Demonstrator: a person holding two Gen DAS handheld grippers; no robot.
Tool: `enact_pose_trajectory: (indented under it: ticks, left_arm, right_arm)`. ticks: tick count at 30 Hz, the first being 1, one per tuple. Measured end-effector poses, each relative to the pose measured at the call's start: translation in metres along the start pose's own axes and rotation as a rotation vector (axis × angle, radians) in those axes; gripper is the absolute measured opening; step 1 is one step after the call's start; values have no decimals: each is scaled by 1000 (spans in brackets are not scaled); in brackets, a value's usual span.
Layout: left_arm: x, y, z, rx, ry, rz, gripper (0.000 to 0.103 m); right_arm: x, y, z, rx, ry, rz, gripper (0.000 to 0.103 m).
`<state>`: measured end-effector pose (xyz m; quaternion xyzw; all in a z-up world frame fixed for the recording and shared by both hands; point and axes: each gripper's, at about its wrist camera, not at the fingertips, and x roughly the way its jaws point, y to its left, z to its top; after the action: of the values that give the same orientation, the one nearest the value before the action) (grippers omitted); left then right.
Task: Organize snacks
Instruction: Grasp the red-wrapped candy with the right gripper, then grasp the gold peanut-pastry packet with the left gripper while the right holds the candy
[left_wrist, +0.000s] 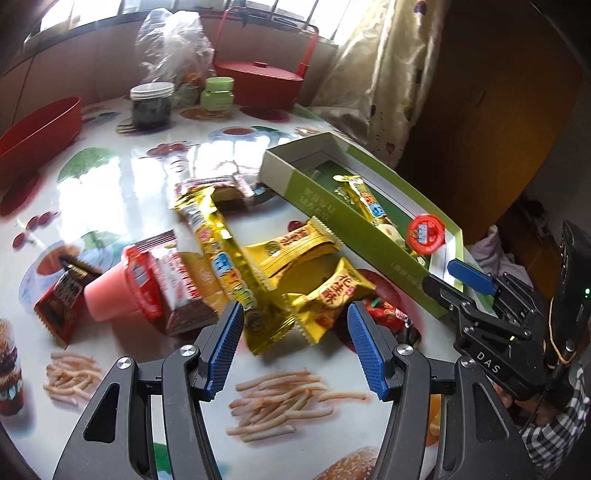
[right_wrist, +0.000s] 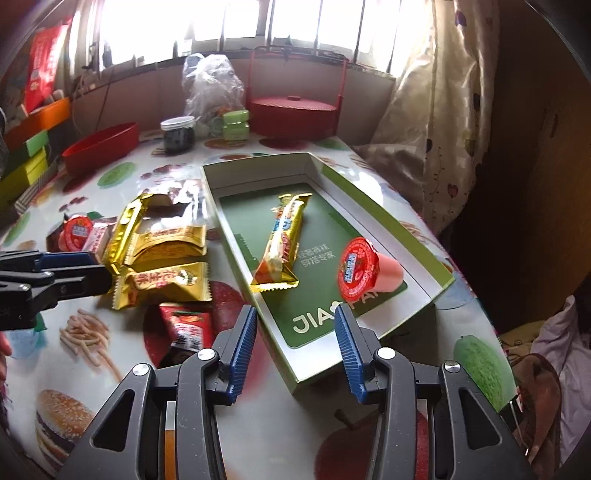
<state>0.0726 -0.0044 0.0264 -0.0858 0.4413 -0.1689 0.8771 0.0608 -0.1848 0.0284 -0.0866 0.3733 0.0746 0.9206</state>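
Clearly, the left hand-held gripper (left_wrist: 295, 325) hovers with jaws apart and empty over the loose snack pile (left_wrist: 236, 258) on the tabletop (left_wrist: 122, 192); it should straddle one yellow packet (left_wrist: 328, 295) squarely. Rightward, the right hand-held gripper (right_wrist: 295, 332), likewise apart and empty, overhangs the green box (right_wrist: 439, 284), which holds a gold bar (right_wrist: 282, 240) and a jelly cup (right_wrist: 364, 273).

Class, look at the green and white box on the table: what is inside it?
Inside the box lie a long gold snack bar and a pink jelly cup tipped on its side. The green printed floor beneath them is partly covered.
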Motion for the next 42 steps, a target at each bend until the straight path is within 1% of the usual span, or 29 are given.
enact_pose_trajectory:
  ticks: [2, 3, 5, 7, 9, 14, 17, 19, 23, 26, 30, 31, 33, 36, 42]
  left_arm:
    - [3, -3, 3, 23, 3, -5, 60]
    - [4, -5, 4, 34, 4, -4, 60]
    - [8, -7, 6, 57, 9, -2, 60]
    - [9, -9, 9, 70, 11, 0, 60]
    - [11, -12, 12, 92, 15, -13, 60]
    - [14, -15, 16, 111, 23, -8, 60]
    - [14, -17, 16, 128, 26, 2, 60]
    - [13, -20, 17, 145, 23, -8, 60]
    - [16, -24, 19, 169, 28, -3, 60]
    - [20, -28, 21, 189, 43, -2, 60]
    - [27, -34, 21, 217, 65, 1, 60]
    - [28, -36, 22, 219, 65, -1, 60]
    - [31, -38, 23, 228, 71, -9, 60]
    - [37, -41, 24, 247, 86, 5, 60]
    - [47, -51, 23, 305, 114, -9, 60]
  right_arm:
    - [-2, -1, 0, 13, 1, -1, 42]
    - [-5, -1, 0, 24, -5, 13, 42]
    - [-14, 1, -1, 44, -35, 66, 42]
    - [-19, 8, -1, 40, -44, 135, 42]
    - [-19, 19, -2, 3, -32, 203, 42]
    - [-5, 36, -5, -30, 18, 245, 42]
    - [3, 40, -6, -25, 48, 253, 42]
    - [7, 40, -7, -21, 62, 264, 42]
    - [13, 42, -9, -20, 84, 274, 42]
    - [13, 40, -10, -16, 83, 267, 34]
    - [12, 36, -11, -11, 80, 260, 32]
    - [12, 35, -12, -10, 79, 261, 30]
    - [10, 32, -13, -10, 78, 261, 29]
    - [8, 28, -16, -5, 77, 260, 28]
    - [1, 17, -23, 7, 79, 247, 27]
